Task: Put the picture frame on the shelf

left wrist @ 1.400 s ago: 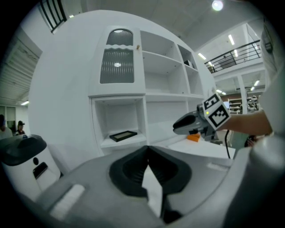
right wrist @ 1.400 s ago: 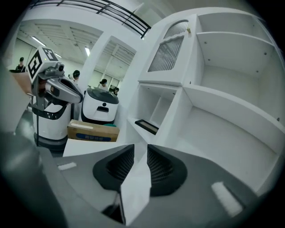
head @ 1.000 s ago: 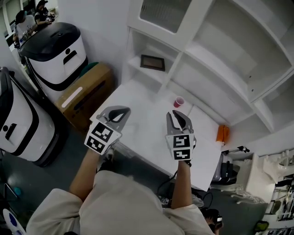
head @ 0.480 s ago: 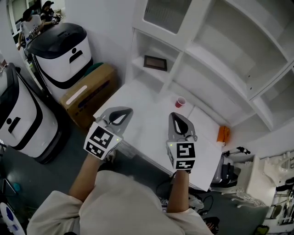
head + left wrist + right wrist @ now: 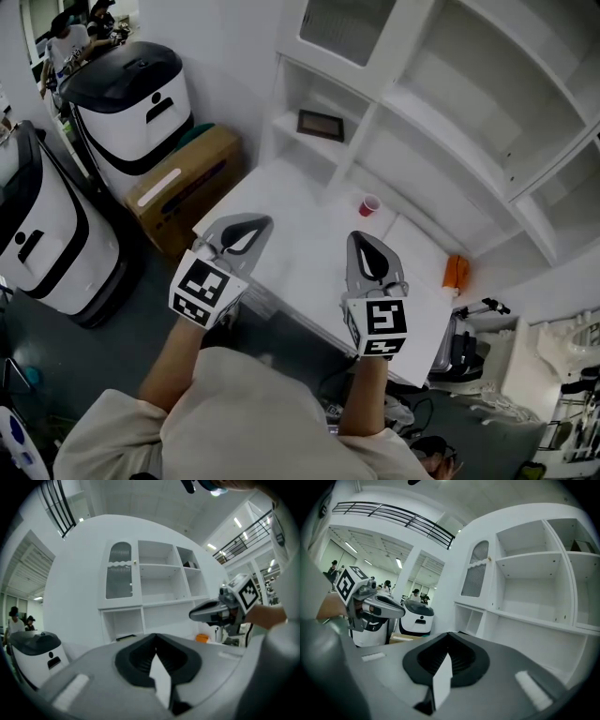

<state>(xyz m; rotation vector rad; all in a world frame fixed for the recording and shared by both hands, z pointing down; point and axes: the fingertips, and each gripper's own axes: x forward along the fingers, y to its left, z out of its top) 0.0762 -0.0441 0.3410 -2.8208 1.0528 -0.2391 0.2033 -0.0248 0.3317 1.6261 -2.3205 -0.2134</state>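
Dark picture frame (image 5: pixel 321 125) lies in a shelf (image 5: pixel 356 145) cubby, upper centre. Left gripper (image 5: pixel 255 222) and right gripper (image 5: pixel 362 237), mid-frame over white table (image 5: pixel 300 239), both pinched closed and empty. Placing looks done; next probably just back off, no grasp needed.

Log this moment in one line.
left gripper: shut, empty | right gripper: shut, empty | picture frame: in shelf compartment | red cup: on table

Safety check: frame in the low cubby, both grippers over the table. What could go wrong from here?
The red cup stands on the table ahead of the right gripper; a forward reach could tip it. The picture frame rests unheld on the low shelf; the left gripper bumping that shelf might shift it.
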